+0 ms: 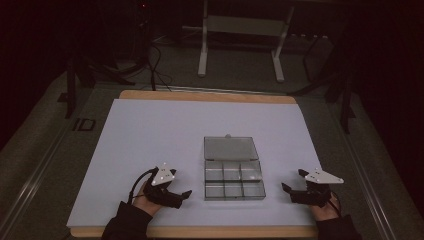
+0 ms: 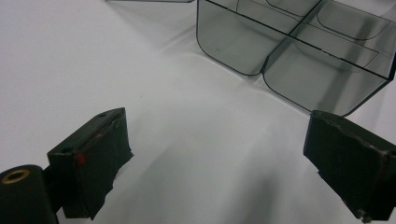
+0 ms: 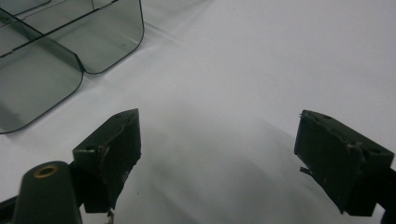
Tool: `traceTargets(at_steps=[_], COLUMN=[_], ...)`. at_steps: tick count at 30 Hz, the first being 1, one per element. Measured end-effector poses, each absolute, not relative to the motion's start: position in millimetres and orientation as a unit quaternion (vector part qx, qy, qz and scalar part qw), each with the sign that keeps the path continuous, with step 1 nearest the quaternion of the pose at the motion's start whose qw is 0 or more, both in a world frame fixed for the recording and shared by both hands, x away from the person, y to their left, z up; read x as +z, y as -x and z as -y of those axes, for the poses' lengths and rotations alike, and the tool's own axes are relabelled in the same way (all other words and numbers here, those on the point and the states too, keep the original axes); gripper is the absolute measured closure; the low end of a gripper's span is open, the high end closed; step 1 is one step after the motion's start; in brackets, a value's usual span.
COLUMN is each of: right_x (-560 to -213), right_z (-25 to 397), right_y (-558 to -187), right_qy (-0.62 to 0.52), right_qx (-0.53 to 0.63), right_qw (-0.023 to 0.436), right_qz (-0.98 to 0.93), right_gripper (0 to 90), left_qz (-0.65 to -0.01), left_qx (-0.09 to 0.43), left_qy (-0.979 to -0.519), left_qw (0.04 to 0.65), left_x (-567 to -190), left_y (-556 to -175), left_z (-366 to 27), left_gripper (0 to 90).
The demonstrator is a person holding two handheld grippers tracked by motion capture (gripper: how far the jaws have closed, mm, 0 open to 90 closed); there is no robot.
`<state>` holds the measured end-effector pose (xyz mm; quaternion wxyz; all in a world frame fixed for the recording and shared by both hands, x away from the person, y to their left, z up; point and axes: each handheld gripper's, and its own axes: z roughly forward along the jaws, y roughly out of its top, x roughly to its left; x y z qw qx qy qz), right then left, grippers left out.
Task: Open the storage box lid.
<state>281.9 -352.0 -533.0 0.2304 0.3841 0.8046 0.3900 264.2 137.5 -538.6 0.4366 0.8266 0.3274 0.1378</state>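
A clear smoky plastic compartment box [image 1: 233, 180] lies open near the table's front middle, its lid [image 1: 230, 148] folded back flat behind it. Its compartments look empty. My left gripper [image 1: 181, 191] rests on the white sheet to the box's left, jaws wide apart with nothing between them. The right gripper [image 1: 294, 182] rests to the box's right, likewise open and holding nothing. In the left gripper view the box [image 2: 299, 51] sits ahead at upper right, beyond the gripper [image 2: 215, 154]. The right gripper view has the box [image 3: 60, 51] at upper left, apart from the gripper [image 3: 217, 149].
A white sheet [image 1: 150, 135] covers a wooden tabletop [image 1: 210, 96]. Beyond the table stand white table legs [image 1: 202, 55] and cables on a dark floor. Sleeves and hands enter from the bottom edge.
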Motion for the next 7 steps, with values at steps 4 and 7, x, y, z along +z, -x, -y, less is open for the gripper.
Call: traceTargets(at_steps=[4, 7], right_x=[-532.9, -533.1], right_z=[353.6, 354.4], right_y=[-281.6, -281.0], right_qy=[-0.389, -0.392], right_qx=[0.394, 0.396], right_qw=[0.234, 0.235], right_qz=[-0.799, -0.796], right_gripper=[14.6, 14.6], left_qz=[-0.327, -0.328], left_qx=[0.144, 0.145], left_qy=[-0.821, -0.819], left_qw=[0.446, 0.449], left_x=[-538.5, -538.6], left_y=[-262.2, -262.0], left_z=[-139.2, -140.0], left_gripper=[8.4, 8.4])
